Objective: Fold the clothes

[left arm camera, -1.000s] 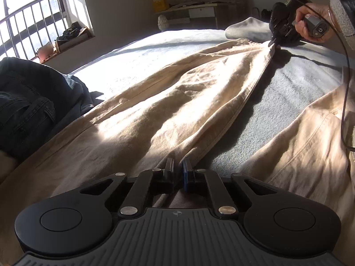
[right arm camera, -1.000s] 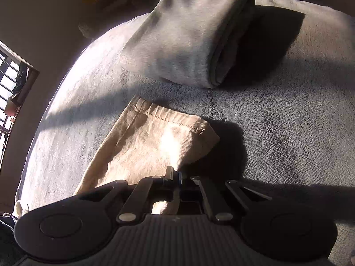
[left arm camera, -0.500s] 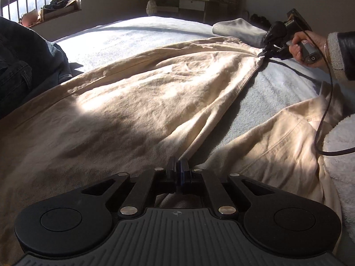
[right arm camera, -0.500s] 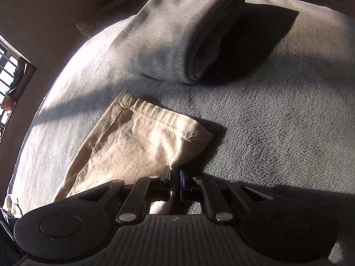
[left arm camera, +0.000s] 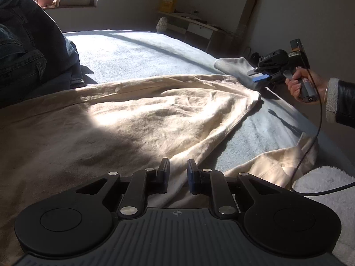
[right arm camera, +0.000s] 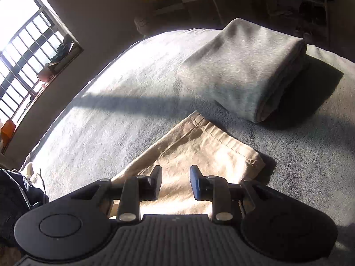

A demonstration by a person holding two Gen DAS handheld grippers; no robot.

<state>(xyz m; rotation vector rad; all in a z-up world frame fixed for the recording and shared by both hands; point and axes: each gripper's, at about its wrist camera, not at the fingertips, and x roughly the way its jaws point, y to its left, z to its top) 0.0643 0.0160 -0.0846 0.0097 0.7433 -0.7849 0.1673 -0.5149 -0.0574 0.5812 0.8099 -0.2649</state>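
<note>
Beige trousers [left arm camera: 133, 119] lie spread across the grey-blue bed [left arm camera: 133, 51], one leg running to the far right. My left gripper [left arm camera: 178, 173] stands open just above the cloth near the crotch, holding nothing. In the right wrist view the hemmed leg end [right arm camera: 213, 146] lies flat on the bed, and my right gripper [right arm camera: 175, 177] hovers open over it. From the left wrist view the right gripper [left arm camera: 261, 76] hangs in a hand, lifted clear of the leg end [left arm camera: 250, 95].
A folded grey garment [right arm camera: 241, 71] rests beyond the leg end. Dark denim clothes [left arm camera: 26, 44] are piled at the left. A second beige piece [left arm camera: 273, 166] and white fleece [left arm camera: 328, 186] lie at the right. A barred window and a desk stand past the bed.
Both grippers were shut on the trousers and have now opened and let go. The right gripper has lifted off the leg end, which dropped flat on the bed.
</note>
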